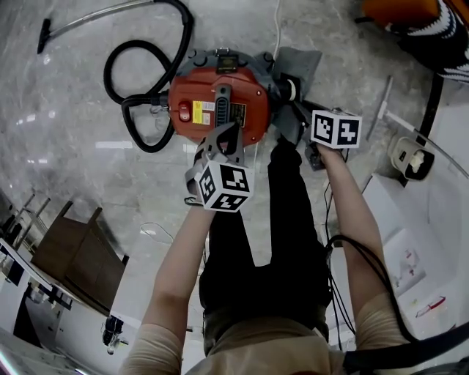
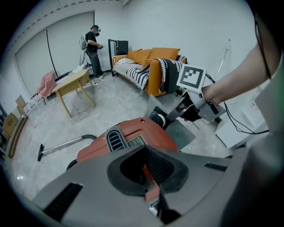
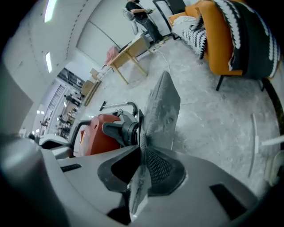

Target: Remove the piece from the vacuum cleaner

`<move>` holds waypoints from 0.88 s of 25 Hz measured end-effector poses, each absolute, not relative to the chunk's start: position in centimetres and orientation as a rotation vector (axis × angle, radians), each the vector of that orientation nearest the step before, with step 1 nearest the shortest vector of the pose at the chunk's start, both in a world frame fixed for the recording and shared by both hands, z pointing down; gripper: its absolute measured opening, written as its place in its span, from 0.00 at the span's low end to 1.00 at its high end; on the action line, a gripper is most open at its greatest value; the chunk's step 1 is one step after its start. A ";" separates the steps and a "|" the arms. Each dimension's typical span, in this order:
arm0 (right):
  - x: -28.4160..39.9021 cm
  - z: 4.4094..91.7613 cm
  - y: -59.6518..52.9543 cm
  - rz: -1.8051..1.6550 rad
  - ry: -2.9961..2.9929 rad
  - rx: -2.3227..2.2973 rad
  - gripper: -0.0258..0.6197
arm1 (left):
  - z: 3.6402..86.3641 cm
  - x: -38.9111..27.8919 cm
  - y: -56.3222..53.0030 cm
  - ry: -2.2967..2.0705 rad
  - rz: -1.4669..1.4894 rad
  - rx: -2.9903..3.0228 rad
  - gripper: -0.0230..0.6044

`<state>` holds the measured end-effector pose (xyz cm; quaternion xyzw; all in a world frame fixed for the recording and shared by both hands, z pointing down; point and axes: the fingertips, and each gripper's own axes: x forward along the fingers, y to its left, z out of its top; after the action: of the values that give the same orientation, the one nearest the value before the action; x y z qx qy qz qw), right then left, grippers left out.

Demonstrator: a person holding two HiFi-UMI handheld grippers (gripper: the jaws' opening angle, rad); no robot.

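Observation:
A red canister vacuum cleaner (image 1: 212, 102) (image 2: 133, 137) (image 3: 95, 133) sits on the marble floor, its black hose (image 1: 139, 55) looping off to the left. A flat grey piece (image 1: 297, 62) (image 2: 179, 133) (image 3: 162, 111) stands on edge at the black port (image 3: 120, 131) on the vacuum's right side. My right gripper (image 1: 299, 123) (image 3: 141, 170) is shut on this piece's lower edge, the thin panel pinched between both pads. My left gripper (image 1: 223, 143) (image 2: 148, 177) is down on the near side of the vacuum's top, by its black handle, jaws closed with red body showing between them.
The hose's metal wand (image 1: 95, 15) (image 2: 62, 144) lies on the floor to the left. An orange sofa (image 2: 151, 62) (image 3: 230, 40) with a striped throw stands behind. A wooden table (image 2: 73, 82) and a person (image 2: 93, 44) are farther back. White equipment (image 1: 410, 157) sits on the right.

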<state>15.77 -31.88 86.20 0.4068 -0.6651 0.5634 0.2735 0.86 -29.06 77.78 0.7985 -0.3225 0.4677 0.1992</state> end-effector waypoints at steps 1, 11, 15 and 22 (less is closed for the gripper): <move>15.9 86.2 -31.9 1.435 -1.802 1.081 0.11 | 77.8 0.9 -29.1 -0.900 1.311 2.231 0.04; 15.6 86.1 -31.2 0.778 -1.869 1.030 0.11 | 77.8 1.1 -29.2 -0.845 1.323 2.268 0.04; 15.7 86.3 -30.9 0.599 -1.860 1.012 0.11 | 77.7 1.0 -29.2 -0.842 1.300 2.276 0.04; 16.4 86.7 -30.9 0.764 -1.862 1.083 0.10 | 77.6 1.1 -29.2 -0.816 1.276 2.296 0.04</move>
<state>16.44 -30.87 86.74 0.4310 -0.7413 0.3043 0.4149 1.05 -29.23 77.63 0.8188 -0.2911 0.4550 0.1943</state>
